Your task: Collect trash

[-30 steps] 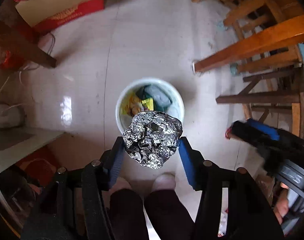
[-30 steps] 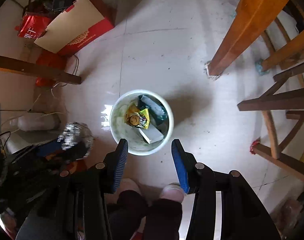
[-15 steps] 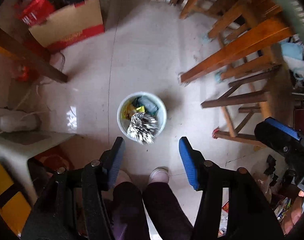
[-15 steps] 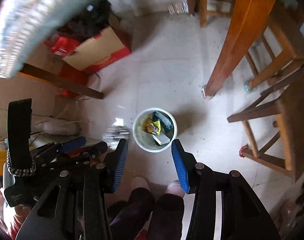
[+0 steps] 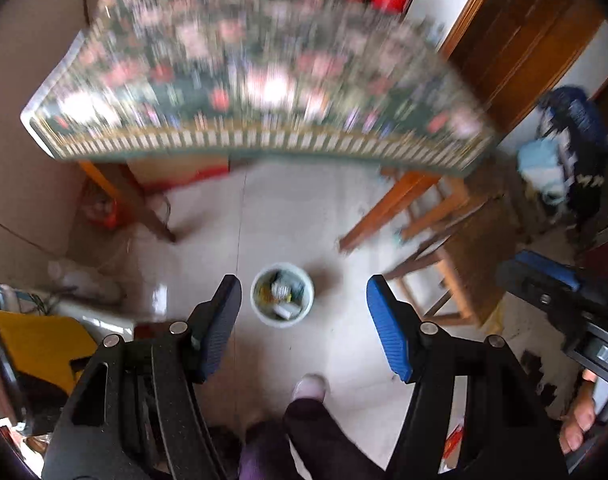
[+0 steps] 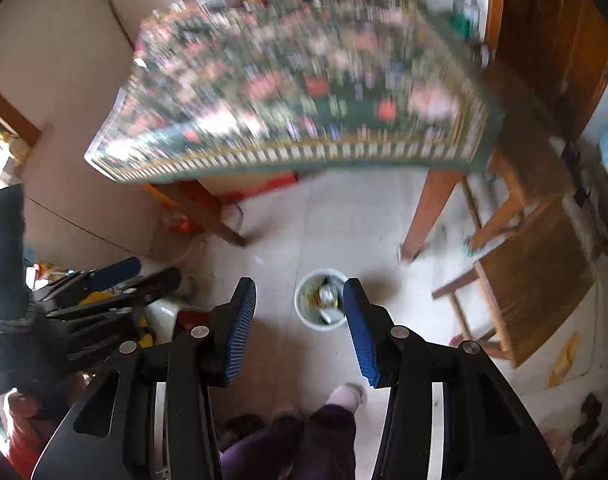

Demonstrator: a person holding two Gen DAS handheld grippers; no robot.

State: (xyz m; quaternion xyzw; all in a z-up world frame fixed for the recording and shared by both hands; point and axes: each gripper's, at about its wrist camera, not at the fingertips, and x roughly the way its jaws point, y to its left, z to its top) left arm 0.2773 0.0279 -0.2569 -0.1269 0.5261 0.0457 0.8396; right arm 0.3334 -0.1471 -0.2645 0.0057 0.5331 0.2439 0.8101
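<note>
A white trash bin (image 5: 281, 295) stands on the pale floor far below, with wrappers and a crumpled foil ball (image 5: 280, 290) inside. My left gripper (image 5: 301, 284) hangs high above it, its jaws opening, and nothing is between them. In the right wrist view the same bin (image 6: 322, 299) shows between the blue pads of my right gripper (image 6: 299, 288), which is open and empty. Each gripper also appears at the edge of the other's view.
A table with a flowered cloth (image 5: 259, 80) fills the upper part of both views, blurred. Wooden chairs (image 6: 532, 272) stand at the right. A red-and-tan box (image 5: 179, 170) lies under the table. The person's legs and slipper (image 5: 310, 386) are below me.
The left gripper let go of the foil ball, which fell into the bin. Both grippers rose steeply, so the bin looks much smaller and the tabletop has come into view.
</note>
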